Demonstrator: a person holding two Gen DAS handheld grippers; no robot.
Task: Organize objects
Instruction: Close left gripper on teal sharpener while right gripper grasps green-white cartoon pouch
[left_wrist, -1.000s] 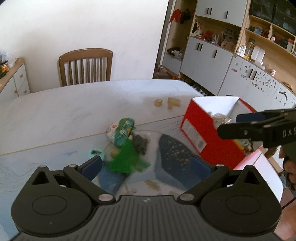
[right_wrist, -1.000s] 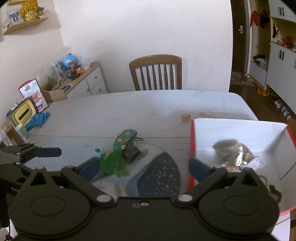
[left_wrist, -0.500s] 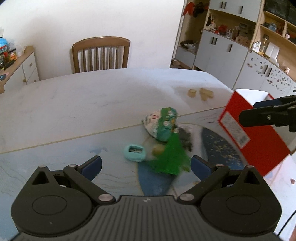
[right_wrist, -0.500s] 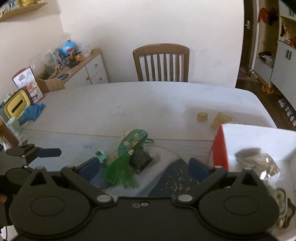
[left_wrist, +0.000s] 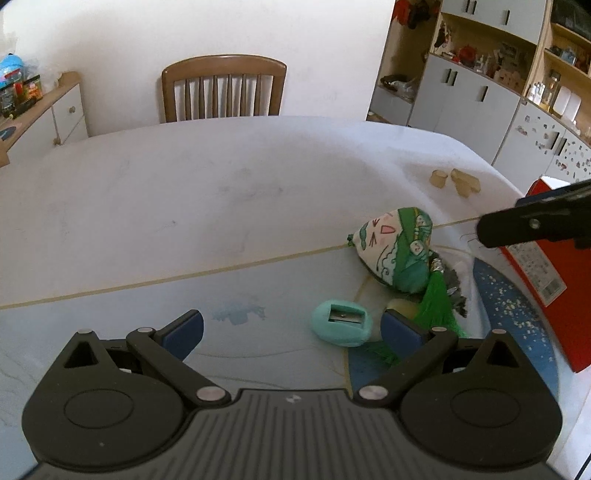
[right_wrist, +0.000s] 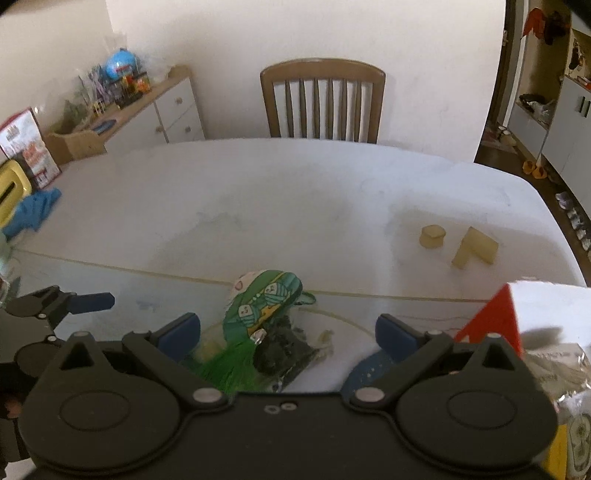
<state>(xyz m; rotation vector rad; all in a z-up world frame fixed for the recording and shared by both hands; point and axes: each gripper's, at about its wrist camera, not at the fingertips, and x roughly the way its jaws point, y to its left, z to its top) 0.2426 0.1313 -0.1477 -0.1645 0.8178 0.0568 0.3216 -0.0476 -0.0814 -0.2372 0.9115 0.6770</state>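
- The left gripper (left_wrist: 291, 330) is held with jaws apart, empty, above the table (left_wrist: 184, 199).
- The right gripper (right_wrist: 288, 332) is likewise spread, empty.
- A green pouch (left_wrist: 397, 251) is seen beside a teal sharpener (left_wrist: 341, 328), near the red box (left_wrist: 543, 266).

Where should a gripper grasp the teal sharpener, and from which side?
Grip the sharpener across its short width, coming down from above: it lies flat, blade slot up, an oval body. The green tassel crowds its right end, so the long sides look freer.
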